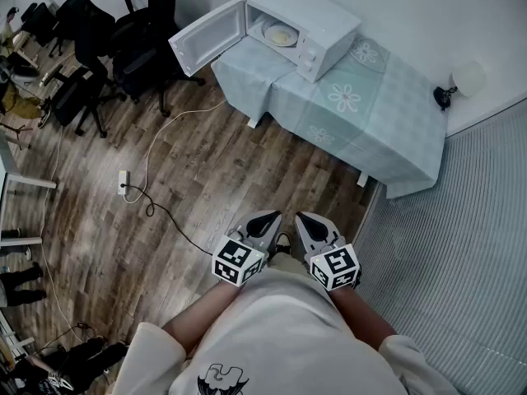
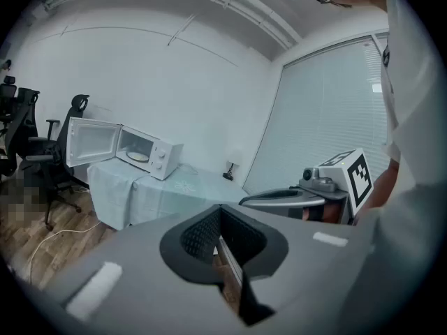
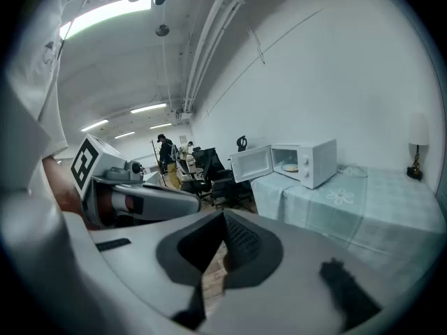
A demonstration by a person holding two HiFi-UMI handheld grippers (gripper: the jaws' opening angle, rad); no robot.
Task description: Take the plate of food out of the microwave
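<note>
A white microwave (image 1: 309, 25) stands on a table (image 1: 387, 113) with a pale blue cloth, its door (image 1: 206, 38) swung wide open to the left. Inside lies a plate of food (image 1: 280, 34), also seen as the plate (image 2: 137, 156) in the left gripper view and the plate (image 3: 290, 167) in the right gripper view. Both grippers are held close to my body, far from the table. The left gripper (image 1: 262, 223) and right gripper (image 1: 313, 225) sit side by side, each shut with nothing between its jaws.
Black office chairs (image 1: 123, 39) stand left of the open door. A power strip (image 1: 123, 179) and its cable lie on the wooden floor. A small lamp (image 1: 465, 81) sits at the table's far right end. A person (image 3: 166, 155) stands far off.
</note>
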